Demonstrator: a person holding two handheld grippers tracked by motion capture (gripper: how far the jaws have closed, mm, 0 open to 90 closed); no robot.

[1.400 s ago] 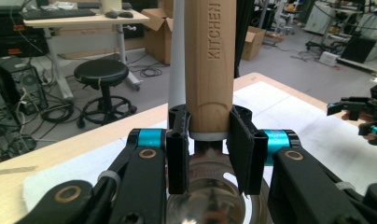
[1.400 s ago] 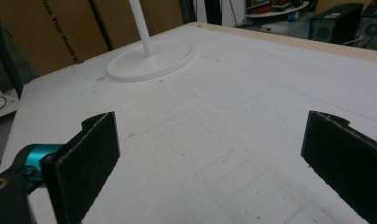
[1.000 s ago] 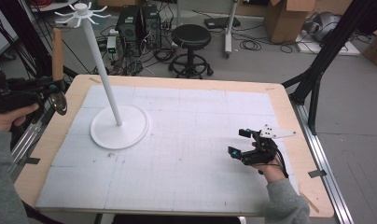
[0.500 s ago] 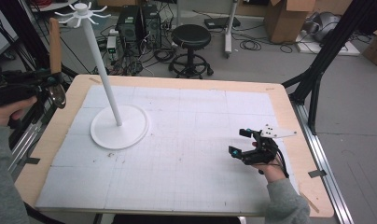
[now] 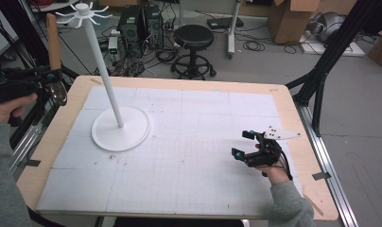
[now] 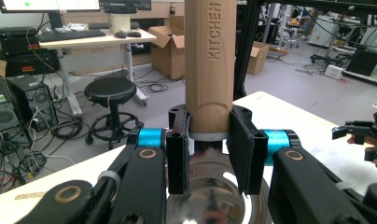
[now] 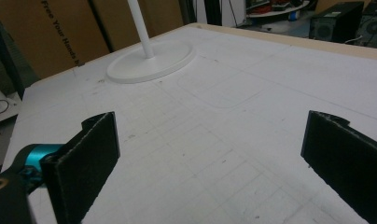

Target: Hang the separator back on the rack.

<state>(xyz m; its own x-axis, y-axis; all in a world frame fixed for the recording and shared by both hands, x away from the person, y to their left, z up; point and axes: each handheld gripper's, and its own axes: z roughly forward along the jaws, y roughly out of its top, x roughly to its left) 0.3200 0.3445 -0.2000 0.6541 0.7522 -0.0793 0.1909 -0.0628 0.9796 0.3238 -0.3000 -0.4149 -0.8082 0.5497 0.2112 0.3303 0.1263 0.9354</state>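
- A ladle (image 6: 209, 70) is clamped by the left gripper (image 6: 209, 161), its black jaws closed on the lower end of the wooden handle, just above the metal collar; the word "KITCHEN" is seen stamped into the wood.
- The handle is held upright, with the shiny steel bowl (image 5: 59, 93) hanging below the jaws, off the left edge of the table (image 5: 293, 113) in the high view.
- The right gripper (image 5: 249, 147) is rested low on the white mat (image 5: 203, 123) at the table's near right, its jaws spread wide with nothing between them.
- A white rack (image 5: 101, 71) with a ring of hooks at its top (image 5: 81, 10) is stood on its round base (image 7: 151, 63) at the mat's left, well apart from the ladle.
- The job is judged to be at an early stage: the ladle is picked up and lifted, but it is not yet hung; it has still to be carried up to the hooks and caught on one of them.
- Against the frame of a second ago, the ladle is seen raised and turned from tilted to upright, with its handle top brought closer to the height of the hooks.
- The right gripper and the rack are shown unmoved over the same span.
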